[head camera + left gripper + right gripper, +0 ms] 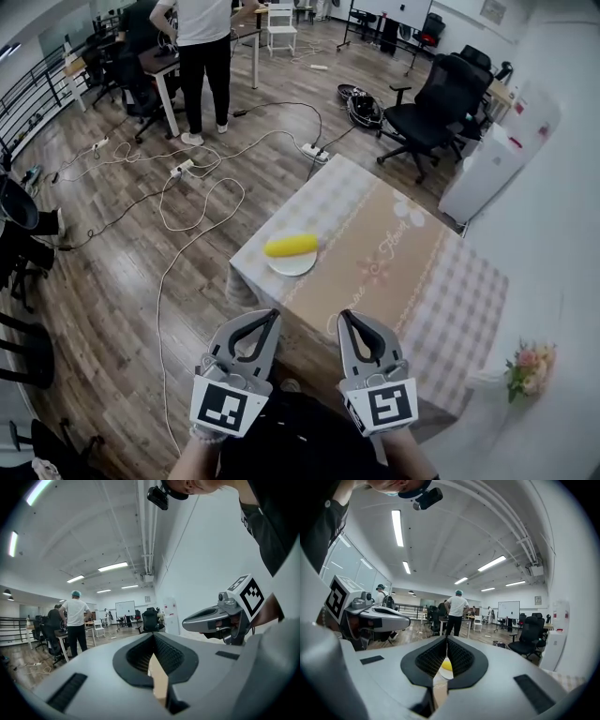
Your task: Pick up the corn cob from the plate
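Corn cob (291,246) lies on white plate (298,267), near left edge of bench (403,272) in head view. Left tongs (271,317) and right tongs (344,317) side by side at near edge, well apart from plate. Both pairs of jaws closed together, nothing held.

Yellow corn cob (291,246) flat on white plate (292,265)

I am looking at the left gripper (273,316) and the right gripper (344,316). Both are showing curved grey jaws lined with black ribbed pads (427,662), each carrying a white cube (228,405) printed with black square markers. The person is wearing a black top (309,441) and a small black head camera (157,498).
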Demonstrator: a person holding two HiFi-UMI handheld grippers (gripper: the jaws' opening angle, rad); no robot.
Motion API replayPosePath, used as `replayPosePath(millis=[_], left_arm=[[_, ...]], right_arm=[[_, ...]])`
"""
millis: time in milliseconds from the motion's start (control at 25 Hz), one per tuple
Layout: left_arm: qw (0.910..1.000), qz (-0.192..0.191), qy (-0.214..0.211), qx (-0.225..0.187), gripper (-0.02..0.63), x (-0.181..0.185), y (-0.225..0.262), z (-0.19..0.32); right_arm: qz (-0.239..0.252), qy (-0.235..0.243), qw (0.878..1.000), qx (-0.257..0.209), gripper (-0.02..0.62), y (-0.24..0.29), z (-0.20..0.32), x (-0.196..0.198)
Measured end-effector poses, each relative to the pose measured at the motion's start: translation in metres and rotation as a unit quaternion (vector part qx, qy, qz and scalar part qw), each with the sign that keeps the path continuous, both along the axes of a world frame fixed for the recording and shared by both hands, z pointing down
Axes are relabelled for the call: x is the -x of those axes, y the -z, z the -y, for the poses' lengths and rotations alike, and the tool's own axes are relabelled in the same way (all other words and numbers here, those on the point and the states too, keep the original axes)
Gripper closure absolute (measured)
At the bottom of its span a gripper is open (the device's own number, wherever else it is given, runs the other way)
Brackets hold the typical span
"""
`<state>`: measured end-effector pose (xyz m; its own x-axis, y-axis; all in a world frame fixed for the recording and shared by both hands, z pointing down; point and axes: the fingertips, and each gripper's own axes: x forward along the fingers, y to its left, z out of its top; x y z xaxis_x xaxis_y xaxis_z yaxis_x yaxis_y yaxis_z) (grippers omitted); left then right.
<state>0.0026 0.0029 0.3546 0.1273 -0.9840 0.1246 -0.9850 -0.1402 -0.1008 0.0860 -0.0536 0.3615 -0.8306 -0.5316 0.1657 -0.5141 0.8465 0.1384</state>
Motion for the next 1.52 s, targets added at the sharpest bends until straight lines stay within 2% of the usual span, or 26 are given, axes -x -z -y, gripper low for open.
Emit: replayPosePath(millis=[280,680,920,1520], left_arm=[[0.9997,0.003,-0.025,-0.003,0.594,0.017,0.000,0.030],[0.9970,0.013,-0.076,0.007,0.594,0.065,0.002,0.078],[0.9933,0.022,-0.113,0.003,0.594,0.088,0.003,0.103],[0.9836,0.010,-0.180,-0.002,0.594,0.134,-0.004,0.139]], right_arm=[[-0.001,-0.032,1.000,0.001,0.553,-0.002,0.024,0.009],[0.008,-0.079,0.997,0.009,0.553,0.000,0.065,0.054],[0.011,-0.110,0.994,0.007,0.552,0.001,0.086,0.078],[-0.006,-0.172,0.985,0.003,0.553,-0.003,0.105,0.124]])
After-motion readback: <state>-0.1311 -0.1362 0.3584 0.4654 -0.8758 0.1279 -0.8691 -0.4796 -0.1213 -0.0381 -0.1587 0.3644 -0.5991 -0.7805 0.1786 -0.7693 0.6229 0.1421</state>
